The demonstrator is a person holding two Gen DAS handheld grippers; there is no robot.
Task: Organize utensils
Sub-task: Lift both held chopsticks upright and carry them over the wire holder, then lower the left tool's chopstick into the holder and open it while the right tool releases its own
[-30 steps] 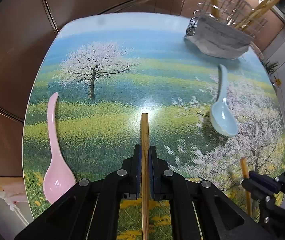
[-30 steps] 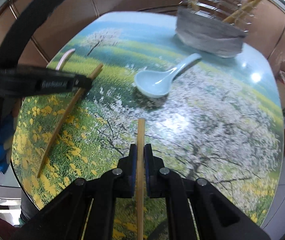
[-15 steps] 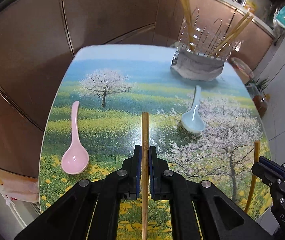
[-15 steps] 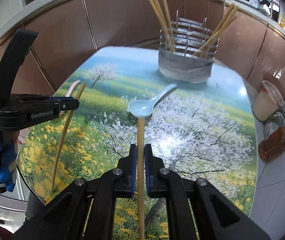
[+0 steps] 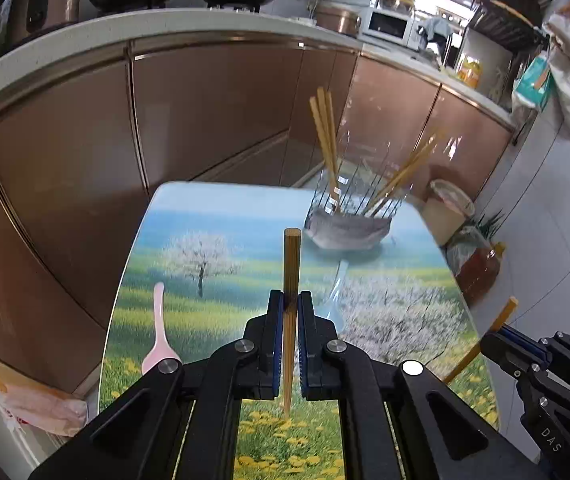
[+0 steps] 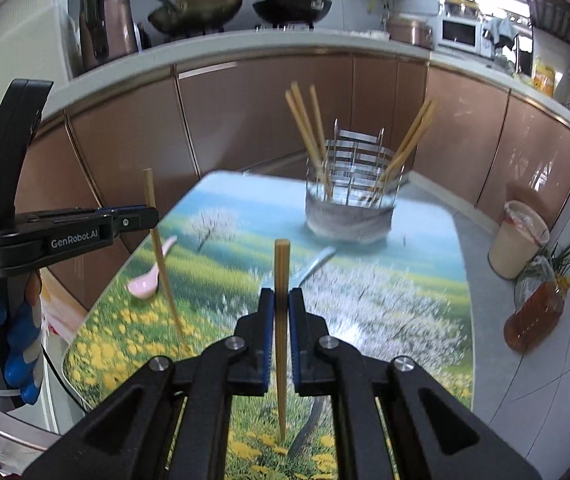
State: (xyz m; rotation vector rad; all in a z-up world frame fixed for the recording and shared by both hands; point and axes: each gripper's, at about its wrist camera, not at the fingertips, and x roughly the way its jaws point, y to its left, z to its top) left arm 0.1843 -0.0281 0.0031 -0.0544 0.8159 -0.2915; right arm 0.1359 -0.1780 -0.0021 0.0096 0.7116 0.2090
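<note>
My left gripper (image 5: 291, 300) is shut on a wooden chopstick (image 5: 291, 264), held well above the table. My right gripper (image 6: 281, 298) is shut on another wooden chopstick (image 6: 281, 276), also lifted. Each gripper shows in the other's view: the right one (image 5: 497, 332) at the right edge, the left one (image 6: 145, 216) at the left. A wire utensil holder (image 5: 349, 220) with several chopsticks stands at the table's far end (image 6: 351, 208). A pink spoon (image 5: 159, 336) lies at the left (image 6: 147, 280). A light blue spoon (image 5: 335, 292) lies mid-table, partly hidden behind the fingers (image 6: 313, 266).
The table (image 5: 225, 220) has a printed landscape top and sits against brown cabinets (image 5: 213, 112). On the floor at the right stand a white bin (image 6: 519, 240) and a bottle of amber liquid (image 6: 537, 316). A plastic bag (image 5: 25, 396) hangs at the left.
Both grippers have risen and tilted up with their chopsticks, so the table looks smaller and the counter with pans has come into view. The spoons and holder have not moved.
</note>
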